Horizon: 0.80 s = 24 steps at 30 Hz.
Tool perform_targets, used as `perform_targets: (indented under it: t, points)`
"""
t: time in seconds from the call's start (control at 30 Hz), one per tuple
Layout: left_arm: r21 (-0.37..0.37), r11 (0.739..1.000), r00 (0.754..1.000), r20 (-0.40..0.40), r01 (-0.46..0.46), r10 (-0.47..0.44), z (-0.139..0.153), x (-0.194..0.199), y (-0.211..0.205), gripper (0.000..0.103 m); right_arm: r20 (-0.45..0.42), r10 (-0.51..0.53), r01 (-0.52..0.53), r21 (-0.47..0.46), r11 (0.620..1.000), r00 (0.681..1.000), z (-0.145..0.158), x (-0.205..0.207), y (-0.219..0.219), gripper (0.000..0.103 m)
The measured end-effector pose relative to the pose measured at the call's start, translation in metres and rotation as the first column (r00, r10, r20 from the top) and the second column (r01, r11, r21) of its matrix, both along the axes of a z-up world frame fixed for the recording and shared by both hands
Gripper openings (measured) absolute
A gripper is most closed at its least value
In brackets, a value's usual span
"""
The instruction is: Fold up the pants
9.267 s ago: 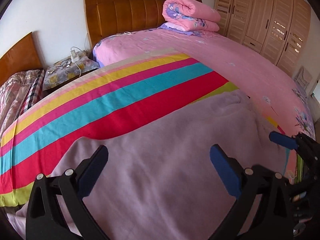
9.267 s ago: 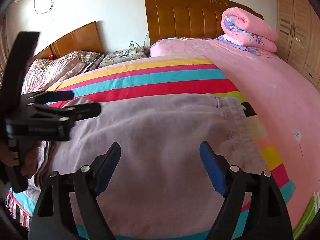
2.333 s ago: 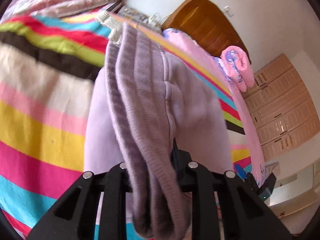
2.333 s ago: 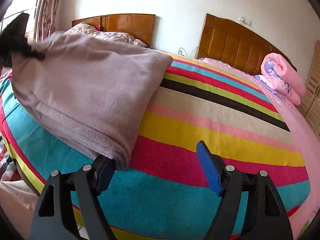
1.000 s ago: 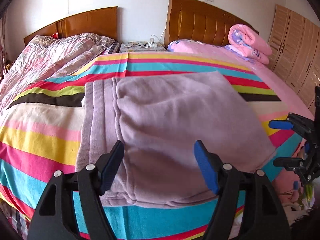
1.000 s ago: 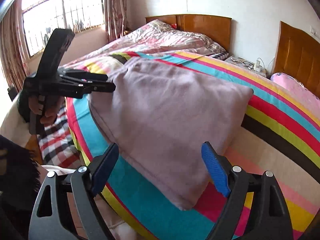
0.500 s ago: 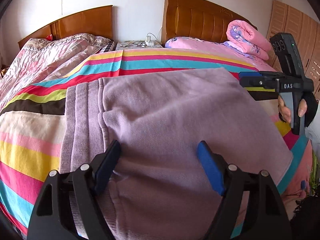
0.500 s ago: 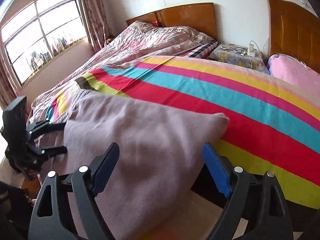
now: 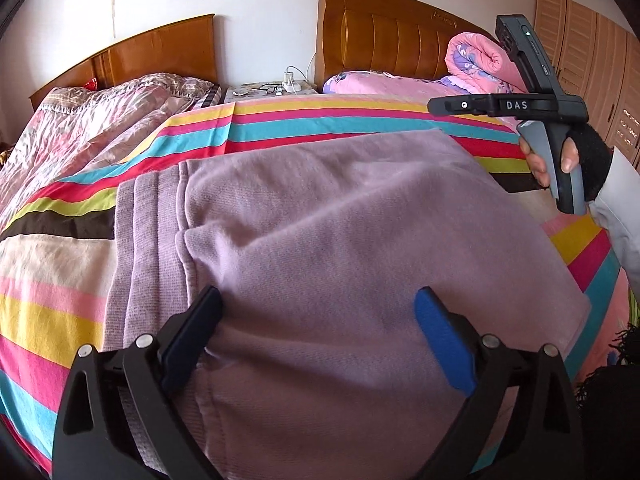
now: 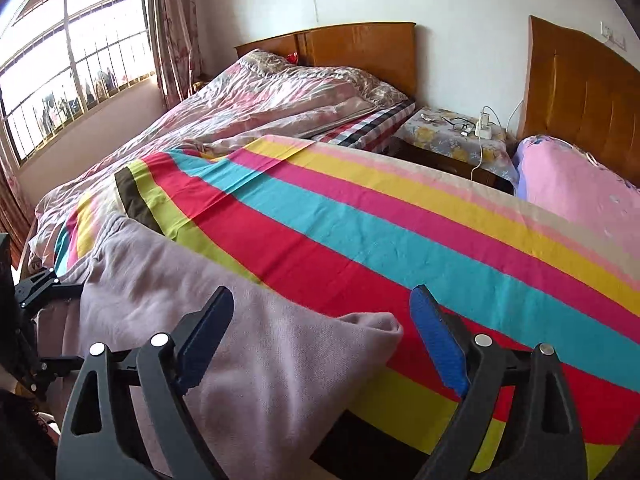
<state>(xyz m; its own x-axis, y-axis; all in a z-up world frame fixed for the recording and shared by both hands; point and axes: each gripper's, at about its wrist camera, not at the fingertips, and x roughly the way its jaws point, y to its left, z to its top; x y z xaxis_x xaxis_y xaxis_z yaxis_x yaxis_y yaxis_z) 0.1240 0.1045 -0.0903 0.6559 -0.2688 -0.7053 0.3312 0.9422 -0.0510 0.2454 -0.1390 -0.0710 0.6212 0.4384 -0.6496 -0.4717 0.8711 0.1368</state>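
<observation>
Daylight floods in from the window (image 10: 76, 64), whose panes are blown out to white. The room is bright and evenly lit, and the shadows on the striped sheet (image 10: 360, 232) are soft. Both views bend hard at the edges, the corners black. The pants (image 9: 340, 240) look sharp, while the near fingers (image 9: 192, 336) are slightly soft.

Pants (image 9: 340, 240) now folded, apparently released; both hand-held grippers spread.
</observation>
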Motion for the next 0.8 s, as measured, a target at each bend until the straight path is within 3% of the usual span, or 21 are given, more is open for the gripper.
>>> perform_targets:
  t: [0.17, 0.27, 0.33, 0.4, 0.43, 0.53, 0.6, 0.67, 0.73, 0.8]
  points:
    - [0.014, 1.0, 1.0, 0.007, 0.003, -0.003, -0.001, 0.001, -0.003, 0.101, -0.103, 0.23, -0.231, 0.002, 0.973, 0.968, -0.026, -0.024, 0.033, 0.087]
    - [0.006, 1.0, 1.0, 0.01, 0.006, -0.006, -0.001, 0.0, -0.002, 0.101, -0.155, 0.231, -0.223, 0.071, 0.972, 0.96, -0.043, -0.004, 0.024, 0.087]
    - [0.011, 1.0, 1.0, 0.013, 0.008, -0.008, -0.001, -0.001, -0.002, 0.101, -0.123, 0.074, -0.069, 0.048, 0.996, 0.99, -0.037, 0.015, 0.006, 0.086]
    - [0.005, 1.0, 1.0, 0.019, 0.004, -0.004, -0.001, -0.003, -0.002, 0.101, -0.102, -0.092, 0.093, -0.001, 0.996, 0.99, -0.024, 0.029, -0.004, 0.088]
    - [0.001, 1.0, 1.0, 0.026, 0.002, -0.002, 0.0, -0.005, -0.002, 0.101, -0.095, -0.096, 0.099, 0.024, 0.995, 0.991, -0.016, 0.031, -0.002, 0.088]
    - [-0.021, 1.0, 0.999, 0.042, -0.002, 0.003, 0.007, -0.012, 0.003, 0.101, -0.066, 0.086, -0.083, 0.05, 0.995, 0.994, 0.008, 0.015, 0.049, 0.088]
    - [-0.02, 1.0, 0.998, 0.052, -0.019, 0.02, 0.015, -0.02, 0.007, 0.101, -0.042, 0.252, -0.254, -0.027, 0.967, 0.967, 0.013, -0.005, 0.105, 0.088]
    - [-0.02, 0.999, 0.998, 0.046, -0.034, 0.035, 0.02, -0.026, 0.013, 0.101, -0.062, 0.391, -0.395, -0.083, 0.915, 0.918, 0.009, -0.02, 0.159, 0.088]
    - [-0.034, 0.998, 0.998, 0.012, -0.053, 0.053, 0.018, -0.031, 0.021, 0.101, -0.087, 0.463, -0.471, -0.165, 0.867, 0.882, -0.002, -0.026, 0.2, 0.088]
    - [-0.019, 0.998, 0.998, 0.008, -0.066, 0.066, 0.016, -0.036, 0.026, 0.101, -0.115, 0.452, -0.466, -0.253, 0.848, 0.885, -0.018, -0.016, 0.227, 0.088]
